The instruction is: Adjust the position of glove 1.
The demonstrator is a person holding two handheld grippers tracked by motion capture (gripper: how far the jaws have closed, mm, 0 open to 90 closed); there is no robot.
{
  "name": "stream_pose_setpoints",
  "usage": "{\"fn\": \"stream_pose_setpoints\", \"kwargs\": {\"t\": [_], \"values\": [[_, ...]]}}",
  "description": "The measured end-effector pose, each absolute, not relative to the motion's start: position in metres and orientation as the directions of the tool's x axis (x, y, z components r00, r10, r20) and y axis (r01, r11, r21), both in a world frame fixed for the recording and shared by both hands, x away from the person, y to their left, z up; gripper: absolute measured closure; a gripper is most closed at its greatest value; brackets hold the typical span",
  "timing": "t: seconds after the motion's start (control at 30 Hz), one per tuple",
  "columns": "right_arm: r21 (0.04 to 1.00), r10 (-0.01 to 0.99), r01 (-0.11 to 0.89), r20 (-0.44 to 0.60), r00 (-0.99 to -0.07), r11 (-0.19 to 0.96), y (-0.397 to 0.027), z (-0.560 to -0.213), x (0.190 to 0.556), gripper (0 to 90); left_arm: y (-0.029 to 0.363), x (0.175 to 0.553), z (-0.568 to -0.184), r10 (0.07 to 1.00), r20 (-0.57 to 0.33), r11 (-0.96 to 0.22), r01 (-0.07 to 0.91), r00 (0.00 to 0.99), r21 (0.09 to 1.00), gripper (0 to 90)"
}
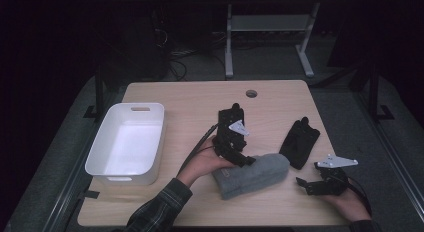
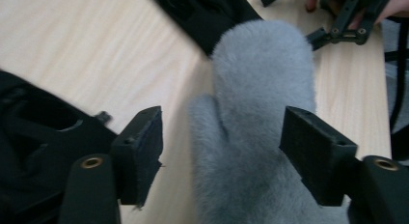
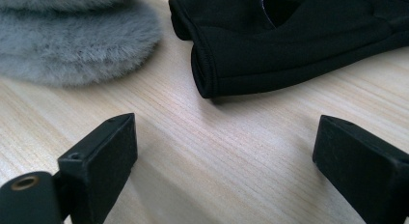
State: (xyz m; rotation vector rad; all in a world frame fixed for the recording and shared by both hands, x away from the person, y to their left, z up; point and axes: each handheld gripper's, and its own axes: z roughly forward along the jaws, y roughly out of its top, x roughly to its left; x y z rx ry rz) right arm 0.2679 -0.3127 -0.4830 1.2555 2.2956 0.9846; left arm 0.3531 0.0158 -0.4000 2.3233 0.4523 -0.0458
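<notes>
- Lying flat on the bench (image 1: 280, 202), the grey mitten (image 1: 252, 174) sits just beside the black glove (image 1: 299, 143).
- Left hand-held gripper (image 2: 222, 151) stands wide, its pads (image 2: 144, 151) either side of the mitten without pressing.
- Right hand-held gripper (image 3: 224, 171) is wide over bare wood, holding nothing.
- White tub (image 1: 97, 159) sits at the left, well apart.
</notes>
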Motion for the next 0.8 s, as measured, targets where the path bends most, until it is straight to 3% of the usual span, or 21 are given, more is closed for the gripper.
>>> {"fn": "stream_pose_setpoints", "kwargs": {"t": [0.33, 0.8], "values": [[0.713, 0.835, 0.597, 0.029, -0.549, 0.367, -0.313, -0.483, 0.268, 8.2, -0.002, 0.343, -0.428, 0.284, -0.123, -0.746, 0.3, 0.951, 0.595, 16.3], [0.713, 0.835, 0.596, 0.028, -0.549, 0.369, -0.313, -0.483, 0.268, 8.2, -0.013, 0.339, -0.45, 0.233, -0.142, -0.811, 0.273, 0.962, 0.517, 13.7]]}}
